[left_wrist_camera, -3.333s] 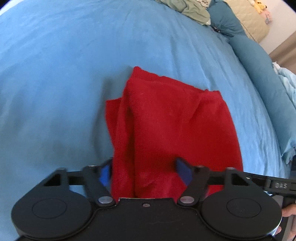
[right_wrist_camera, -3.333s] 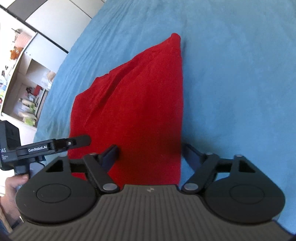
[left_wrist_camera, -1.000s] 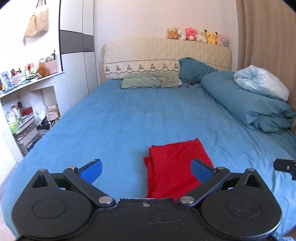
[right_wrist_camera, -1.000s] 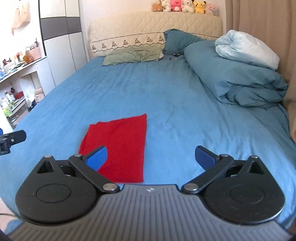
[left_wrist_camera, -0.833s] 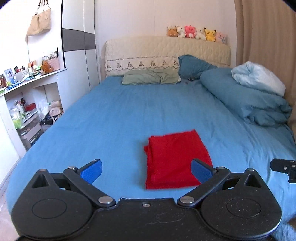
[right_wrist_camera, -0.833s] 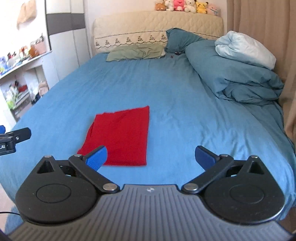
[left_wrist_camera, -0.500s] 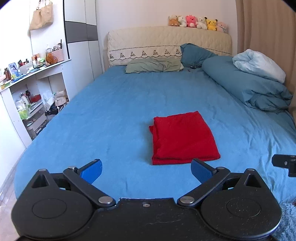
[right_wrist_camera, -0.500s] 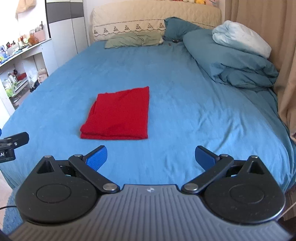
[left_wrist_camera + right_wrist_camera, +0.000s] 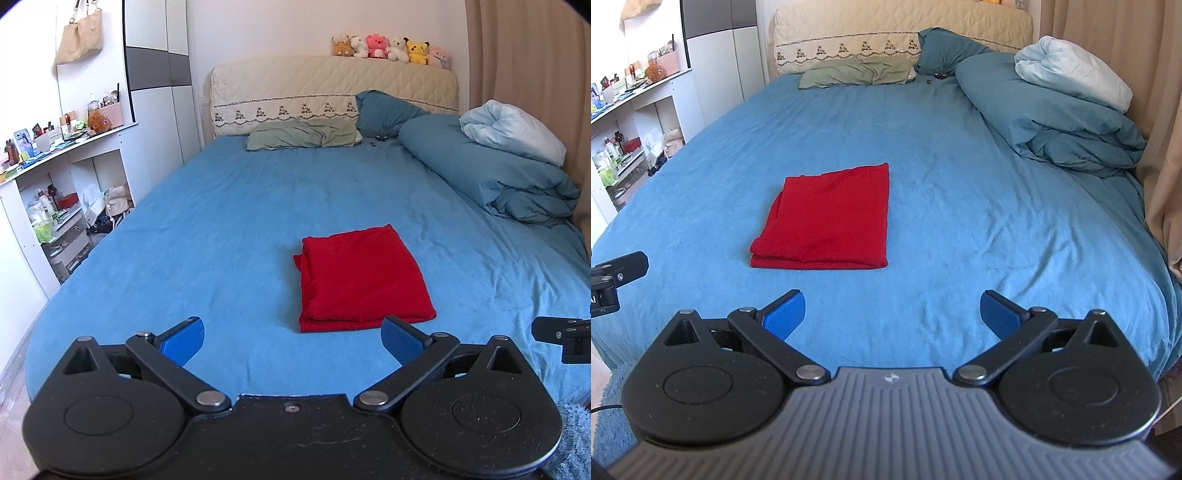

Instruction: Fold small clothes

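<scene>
A red garment (image 9: 360,275) lies folded into a flat rectangle on the blue bed sheet (image 9: 229,221), near the foot of the bed. It also shows in the right wrist view (image 9: 831,218). My left gripper (image 9: 291,341) is open and empty, held back from the garment over the bed's near edge. My right gripper (image 9: 892,314) is open and empty too, short of the garment and to its right. Neither gripper touches the cloth.
A rolled teal duvet (image 9: 491,173) with a pale blanket (image 9: 1071,70) lies along the right side. Pillows (image 9: 303,138) rest at the headboard (image 9: 332,88). White shelves (image 9: 55,184) stand left of the bed. A curtain (image 9: 1160,129) hangs at right.
Both grippers have let go of the red garment, opened wide and pulled back and up from the bed. The garment now lies folded farther off in both views.
</scene>
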Demonstrator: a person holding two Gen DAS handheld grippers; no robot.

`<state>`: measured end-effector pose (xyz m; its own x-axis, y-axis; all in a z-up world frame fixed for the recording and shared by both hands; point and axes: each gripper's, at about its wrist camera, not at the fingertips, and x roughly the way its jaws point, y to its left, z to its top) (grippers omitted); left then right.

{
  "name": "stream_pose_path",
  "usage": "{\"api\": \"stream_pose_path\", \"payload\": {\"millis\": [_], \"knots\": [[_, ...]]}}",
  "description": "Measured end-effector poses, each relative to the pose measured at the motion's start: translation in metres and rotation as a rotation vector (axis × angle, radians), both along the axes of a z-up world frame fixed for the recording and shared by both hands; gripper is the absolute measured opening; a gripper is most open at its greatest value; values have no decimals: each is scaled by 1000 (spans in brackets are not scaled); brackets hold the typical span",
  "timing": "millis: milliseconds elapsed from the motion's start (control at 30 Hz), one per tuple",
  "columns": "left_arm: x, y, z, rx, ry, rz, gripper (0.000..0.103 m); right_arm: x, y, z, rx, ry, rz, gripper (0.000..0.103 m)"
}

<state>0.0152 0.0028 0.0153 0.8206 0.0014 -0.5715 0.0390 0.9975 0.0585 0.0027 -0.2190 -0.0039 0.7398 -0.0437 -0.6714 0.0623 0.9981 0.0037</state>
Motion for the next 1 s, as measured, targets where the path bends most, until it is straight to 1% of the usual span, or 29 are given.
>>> {"api": "stream_pose_path", "payload": {"millis": [333, 667, 833, 1000], "knots": [[-1, -2, 2, 7, -5, -2, 103, 4, -5, -2, 11, 8, -8, 103], [-1, -5, 5, 35, -20, 1, 103, 5, -3, -4, 22, 14, -4, 103], [0, -6, 5, 51, -18, 9, 103, 6, -2, -4, 13, 14, -3, 103], [0, -5, 5, 39, -22, 12, 103, 6, -1, -5, 9, 14, -1, 103]]}}
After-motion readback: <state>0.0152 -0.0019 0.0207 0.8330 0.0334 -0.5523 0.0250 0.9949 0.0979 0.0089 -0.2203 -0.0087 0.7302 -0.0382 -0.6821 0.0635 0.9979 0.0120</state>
